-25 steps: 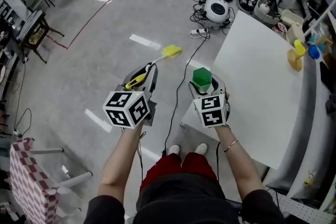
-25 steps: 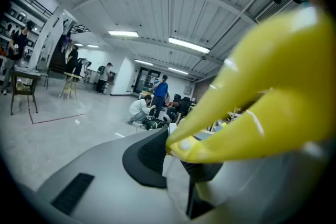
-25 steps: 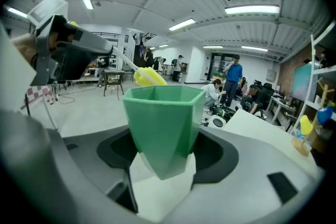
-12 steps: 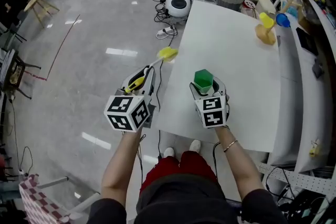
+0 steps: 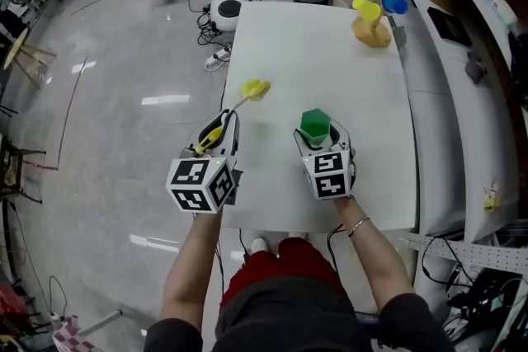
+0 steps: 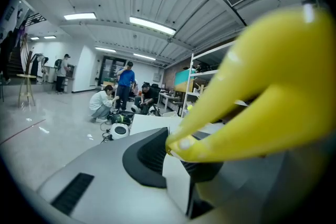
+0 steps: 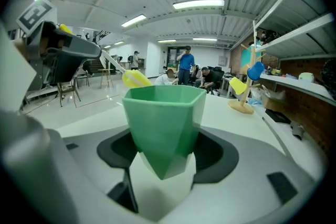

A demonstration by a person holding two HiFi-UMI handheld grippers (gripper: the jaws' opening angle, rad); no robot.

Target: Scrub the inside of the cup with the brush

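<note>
Both arms reach forward, left gripper [image 5: 216, 136] clamping the brush [image 5: 254, 89], right gripper [image 5: 318, 142] the upright cup [image 5: 316, 124]; the brush's head is now over the table [image 5: 330, 45], not the floor [image 5: 115, 111].

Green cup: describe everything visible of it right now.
The cup is green and faceted, with flat sides tapering to a narrow base; it looks like matte plastic. It stands upright, mouth up, clamped low down between the jaws of the right gripper, over the near part of the white table. Its inside is not shown clearly. The brush, in the left gripper, is off to its left and not in it; nothing else touches the cup.
</note>
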